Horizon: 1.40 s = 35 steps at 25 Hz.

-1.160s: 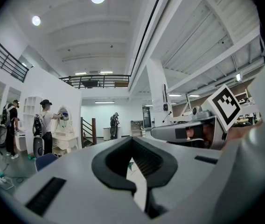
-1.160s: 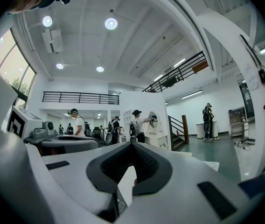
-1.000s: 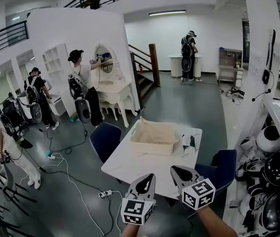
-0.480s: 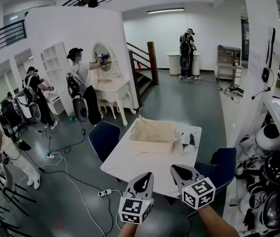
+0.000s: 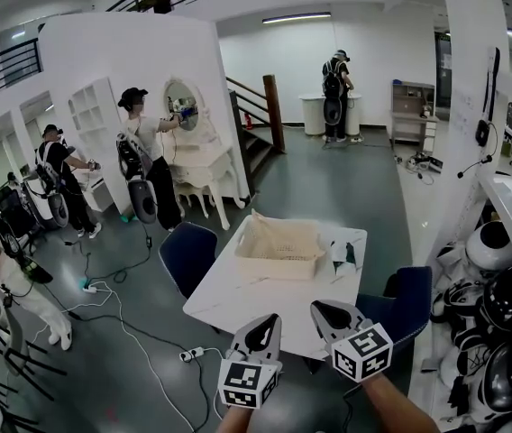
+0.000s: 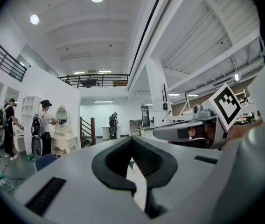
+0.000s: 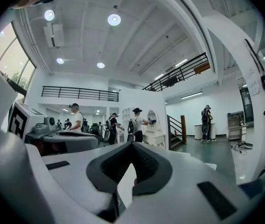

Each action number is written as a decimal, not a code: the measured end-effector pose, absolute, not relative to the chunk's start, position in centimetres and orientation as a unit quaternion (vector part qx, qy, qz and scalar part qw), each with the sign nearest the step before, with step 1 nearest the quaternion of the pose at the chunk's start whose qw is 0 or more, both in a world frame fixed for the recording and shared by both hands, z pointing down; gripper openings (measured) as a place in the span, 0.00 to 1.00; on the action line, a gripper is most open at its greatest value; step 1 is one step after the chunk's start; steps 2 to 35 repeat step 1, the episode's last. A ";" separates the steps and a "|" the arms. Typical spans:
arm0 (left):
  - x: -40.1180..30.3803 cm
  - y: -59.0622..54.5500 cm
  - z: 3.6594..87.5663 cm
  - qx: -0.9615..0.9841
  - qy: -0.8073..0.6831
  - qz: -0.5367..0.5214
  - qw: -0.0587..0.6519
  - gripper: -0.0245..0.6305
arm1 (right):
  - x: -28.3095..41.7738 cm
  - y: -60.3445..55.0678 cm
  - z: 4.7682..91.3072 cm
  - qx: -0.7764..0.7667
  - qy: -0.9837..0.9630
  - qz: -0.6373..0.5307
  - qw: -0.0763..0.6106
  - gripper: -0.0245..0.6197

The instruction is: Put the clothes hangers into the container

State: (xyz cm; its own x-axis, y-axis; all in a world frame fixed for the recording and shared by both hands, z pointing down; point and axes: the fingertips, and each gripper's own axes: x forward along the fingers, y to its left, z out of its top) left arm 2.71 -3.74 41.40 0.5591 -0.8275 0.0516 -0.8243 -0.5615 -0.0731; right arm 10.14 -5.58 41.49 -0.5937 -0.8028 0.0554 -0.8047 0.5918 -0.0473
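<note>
A cream basket (image 5: pixel 281 249) stands on the white table (image 5: pixel 238 300), toward its far side. Right of it lies a small heap of white and dark green things (image 5: pixel 344 256), too small to make out. Both grippers hang in the air short of the table's near edge, side by side, well apart from the basket. My left gripper (image 5: pixel 272 323) (image 6: pixel 132 138) is shut with nothing in it. Just to its right, my right gripper (image 5: pixel 321 310) (image 7: pixel 131 143) is also shut and empty. The right gripper view shows the left gripper's body (image 7: pixel 62 139) at its left.
Blue chairs stand at the table's left (image 5: pixel 184 255) and right (image 5: pixel 402 301). A shelf of round helmets (image 5: pixel 495 287) lines the right wall. Cables (image 5: pixel 121 307) trail over the floor at left. Several people with gear stand near a white vanity (image 5: pixel 197 165) and farther back.
The head view has drifted a little, so the room sits slightly lower left. Both grippers keep their places and stay shut.
</note>
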 end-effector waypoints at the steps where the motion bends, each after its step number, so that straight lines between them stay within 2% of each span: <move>1: 2.7 -3.8 41.4 -0.883 0.467 -0.040 0.020 0.04 | 10.1 -5.6 41.5 0.451 -0.892 0.034 0.014 0.07; 35: 2.7 -3.8 41.4 -0.883 0.467 -0.040 0.020 0.04 | 10.1 -5.6 41.5 0.451 -0.892 0.034 0.014 0.07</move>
